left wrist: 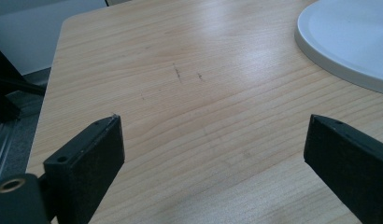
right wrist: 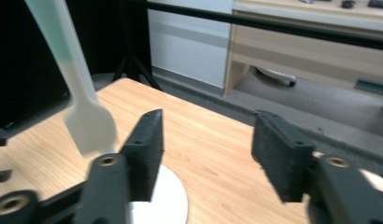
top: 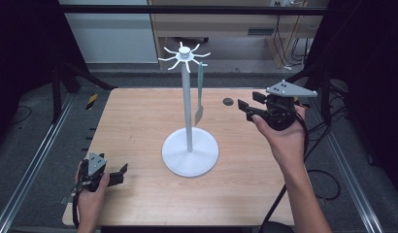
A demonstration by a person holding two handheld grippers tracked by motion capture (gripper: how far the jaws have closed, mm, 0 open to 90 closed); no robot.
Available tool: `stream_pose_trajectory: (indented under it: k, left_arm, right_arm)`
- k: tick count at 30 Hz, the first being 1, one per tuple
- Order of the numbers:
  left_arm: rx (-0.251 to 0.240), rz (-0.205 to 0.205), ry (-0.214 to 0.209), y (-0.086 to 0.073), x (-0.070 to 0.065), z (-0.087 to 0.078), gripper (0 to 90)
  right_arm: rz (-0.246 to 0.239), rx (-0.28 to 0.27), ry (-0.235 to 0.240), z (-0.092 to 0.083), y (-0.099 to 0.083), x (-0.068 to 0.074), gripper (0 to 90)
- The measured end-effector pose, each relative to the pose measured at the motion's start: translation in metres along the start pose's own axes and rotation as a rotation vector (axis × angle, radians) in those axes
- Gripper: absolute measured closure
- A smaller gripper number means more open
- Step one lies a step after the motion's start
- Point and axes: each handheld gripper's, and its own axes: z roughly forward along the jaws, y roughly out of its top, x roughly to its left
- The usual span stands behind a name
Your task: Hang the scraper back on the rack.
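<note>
- There's a light wooden table (top: 139, 121) with a tall white rack (top: 189, 104) in the middle: a thin pole on a round flat base, with a ring of little hook arms at the top.
- Hanging off one of those hooks, on the far right side of the pole, is a pale green spatula (top: 199, 92) with a translucent handle and a whitish blade. It dangles blade-down, just beside the pole and clear of the base below.
- The left gripper (top: 120, 173) sits low at the near left corner of the table, held in the person's left hand (top: 92, 191). Its jaws are spread wide with nothing but bare wood between them (its own camera shows the base's edge off to the upper right).
- The right gripper (top: 248, 108) is up in the air on the right side of the table, held in the right hand (top: 284, 136) and pointing left toward the rack. Jaws are wide here too, nothing in them.
- In the right gripper view the spatula hangs a bit blurry to the upper left of the jaws, apart from them.
- Small dark round thing (top: 228, 101) on the far right of the tabletop, can't tell what it is.
</note>
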Motion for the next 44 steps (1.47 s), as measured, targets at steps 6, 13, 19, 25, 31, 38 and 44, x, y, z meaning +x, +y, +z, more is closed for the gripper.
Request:
stream_pose_trajectory:
  k: [6, 13, 19, 25, 31, 38, 44]
  left_arm:
    - [-0.001, 0.0, 0.003, 0.0, 0.0, 0.0, 4.4]
    - [-0.002, -0.007, 0.008, 0.0, 0.002, 0.0, 4.3]
    - [-0.01, -0.003, 0.014, 0.0, 0.002, -0.002, 3.7]
    - [-0.017, -0.014, 0.018, -0.001, 0.003, -0.001, 3.4]
    - [-0.02, -0.019, 0.021, -0.002, 0.005, -0.002, 3.4]
    - [-0.031, -0.01, 0.022, -0.001, 0.003, 0.003, 3.3]
    - [-0.025, 0.009, 0.0, 0.0, -0.001, 0.007, 2.8]
  right_arm:
    - [0.018, 0.011, -0.108, 0.005, -0.023, -0.004, 19.6]
    - [0.024, 0.051, -0.167, 0.012, -0.06, -0.009, 12.5]
    - [0.065, 0.067, -0.201, 0.018, -0.096, -0.009, 5.1]
    - [0.106, 0.126, -0.178, 0.028, -0.129, -0.008, 5.3]
    - [0.158, 0.158, -0.164, 0.037, -0.159, -0.005, 11.5]
    - [0.177, 0.198, -0.23, 0.048, -0.195, -0.003, 14.3]
    - [0.191, 0.227, -0.251, 0.046, -0.211, -0.007, 12.6]
